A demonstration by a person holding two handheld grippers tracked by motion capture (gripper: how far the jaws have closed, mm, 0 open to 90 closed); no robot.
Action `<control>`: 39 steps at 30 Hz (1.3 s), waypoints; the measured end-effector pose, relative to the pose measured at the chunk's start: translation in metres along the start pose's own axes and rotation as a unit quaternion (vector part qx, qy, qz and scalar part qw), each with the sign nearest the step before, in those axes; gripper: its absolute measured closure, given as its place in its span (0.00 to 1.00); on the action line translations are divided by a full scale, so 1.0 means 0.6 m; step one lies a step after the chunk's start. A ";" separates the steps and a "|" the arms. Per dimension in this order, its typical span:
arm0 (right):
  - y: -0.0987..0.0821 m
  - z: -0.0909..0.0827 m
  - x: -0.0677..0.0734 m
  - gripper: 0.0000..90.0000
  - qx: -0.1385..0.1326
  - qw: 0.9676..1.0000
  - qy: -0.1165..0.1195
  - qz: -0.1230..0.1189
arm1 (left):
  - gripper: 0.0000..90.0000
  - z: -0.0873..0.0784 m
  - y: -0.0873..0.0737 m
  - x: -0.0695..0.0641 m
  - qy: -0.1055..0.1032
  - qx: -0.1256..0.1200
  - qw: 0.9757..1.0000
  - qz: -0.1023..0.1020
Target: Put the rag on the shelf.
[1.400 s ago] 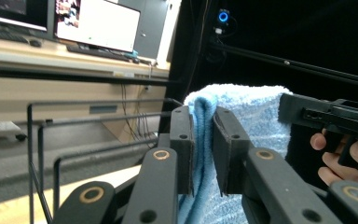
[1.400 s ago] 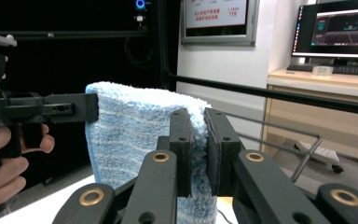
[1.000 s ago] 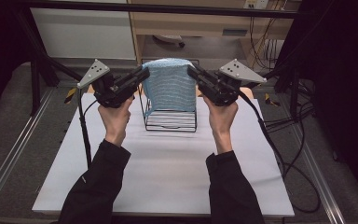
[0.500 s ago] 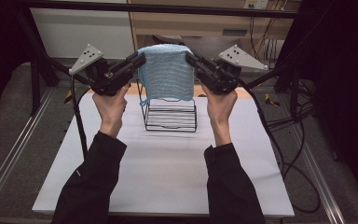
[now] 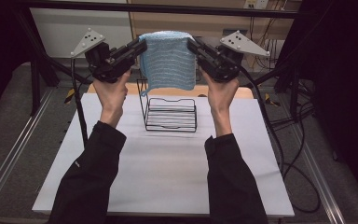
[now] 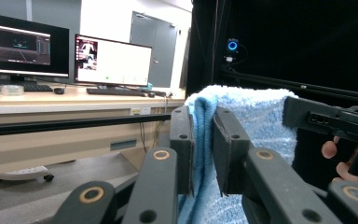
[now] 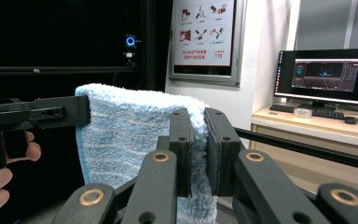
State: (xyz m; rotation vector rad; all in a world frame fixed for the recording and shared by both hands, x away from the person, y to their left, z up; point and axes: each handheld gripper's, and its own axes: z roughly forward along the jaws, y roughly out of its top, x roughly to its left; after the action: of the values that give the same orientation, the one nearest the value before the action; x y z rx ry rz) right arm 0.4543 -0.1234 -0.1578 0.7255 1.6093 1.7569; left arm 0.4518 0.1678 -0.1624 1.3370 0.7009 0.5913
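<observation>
A light blue striped towel (image 5: 168, 60) hangs folded in the air above a black wire rack (image 5: 170, 114) on the white table. My left gripper (image 5: 142, 46) is shut on the towel's upper left corner, and my right gripper (image 5: 191, 45) is shut on its upper right corner. In the left gripper view the towel (image 6: 256, 116) is pinched between the two black jaws, with the other gripper (image 6: 335, 122) at its far edge. In the right gripper view the towel (image 7: 130, 135) is clamped the same way, with the other gripper (image 7: 37, 114) at the left.
The white table (image 5: 168, 182) spreads out in front of the rack. A wooden desk with monitors (image 6: 107, 63) stands behind it. Cables (image 5: 289, 140) trail off the table's right side, and metal rails (image 5: 9, 158) run along the floor at the left.
Both grippers have risen together with the towel, lifting it from just over the rack to well above it, so its lower edge now hangs free of the rack's top.
</observation>
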 end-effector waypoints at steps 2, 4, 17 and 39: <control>0.003 0.004 -0.002 0.92 -0.001 1.000 -0.001 -0.003 | 0.88 0.004 0.004 0.002 0.000 -0.001 1.000 -0.003; 0.007 0.007 -0.003 0.92 -0.002 1.000 -0.003 -0.005 | 0.88 0.007 0.008 0.005 0.001 -0.001 1.000 -0.001; 0.027 0.031 -0.014 0.92 -0.020 1.000 -0.011 -0.009 | 0.88 0.028 0.033 0.017 0.010 -0.013 1.000 0.009; 0.035 0.043 -0.034 0.92 -0.033 0.998 -0.038 -0.027 | 0.87 0.083 0.044 0.030 0.009 -0.021 0.999 0.032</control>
State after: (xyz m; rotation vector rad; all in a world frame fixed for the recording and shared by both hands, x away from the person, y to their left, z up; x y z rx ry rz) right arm 0.4849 -0.1236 -0.1341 0.7019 1.4997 1.7163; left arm 0.5011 0.1522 -0.1338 1.3194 0.6593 0.6672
